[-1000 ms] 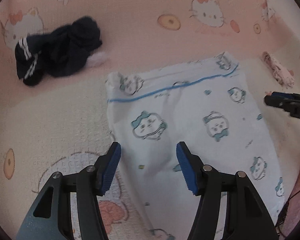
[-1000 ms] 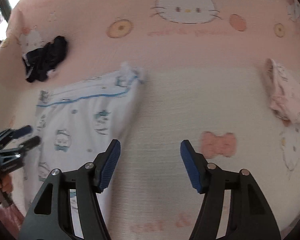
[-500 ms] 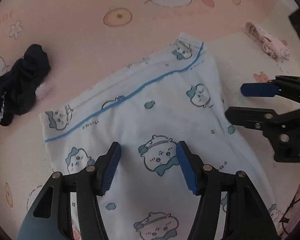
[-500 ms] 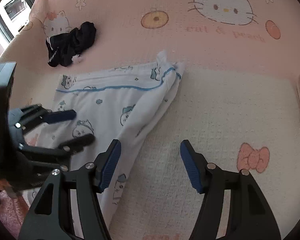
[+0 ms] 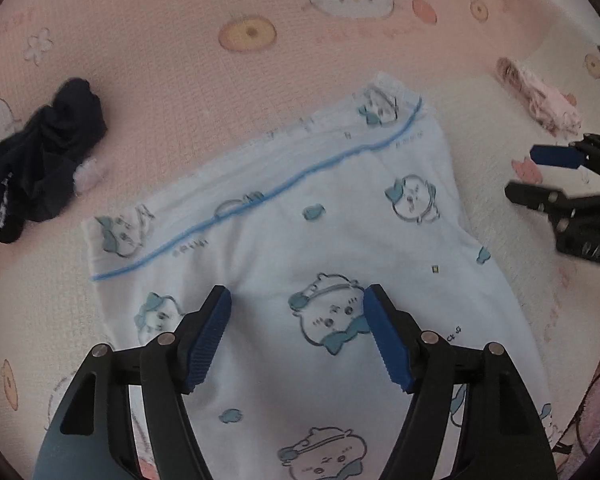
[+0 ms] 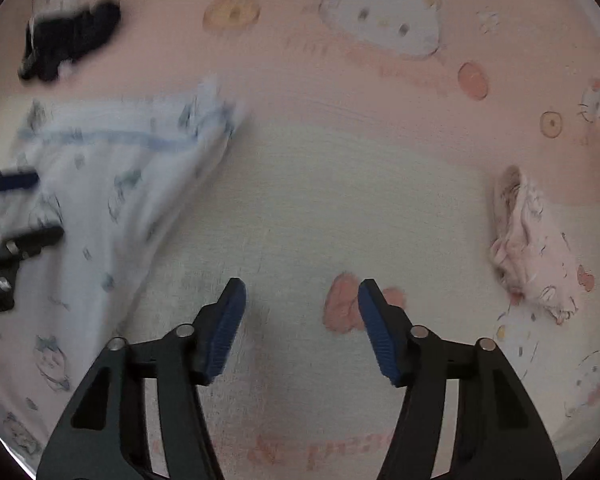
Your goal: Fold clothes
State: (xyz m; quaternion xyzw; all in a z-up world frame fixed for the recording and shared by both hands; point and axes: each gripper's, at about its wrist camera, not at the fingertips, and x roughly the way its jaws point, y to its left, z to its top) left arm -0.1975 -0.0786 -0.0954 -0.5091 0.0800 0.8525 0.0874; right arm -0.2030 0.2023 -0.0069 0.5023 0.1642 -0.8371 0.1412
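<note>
Three garments lie on the pink-and-cream quilted cover (image 5: 180, 80), none yet folded. The largest, the pale blue pants (image 5: 340, 240), soft knit with cartoon prints, is spread flat under the left gripper (image 5: 296, 332), whose jaws have just been opening and stand wide, empty. The right gripper (image 6: 300, 328), half open, holds nothing over bare cover. The dark bundle (image 5: 40, 160) and pink piece (image 6: 532, 248) sit crumpled.

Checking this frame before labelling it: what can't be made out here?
- White cartoon-print garment: lower end cut off by left wrist view's bottom edge and left gripper.
- Same garment in right wrist view: motion-blurred.
- Crumpled dark navy garment: type unclear.
- Pink bundle: type unclear.
</note>
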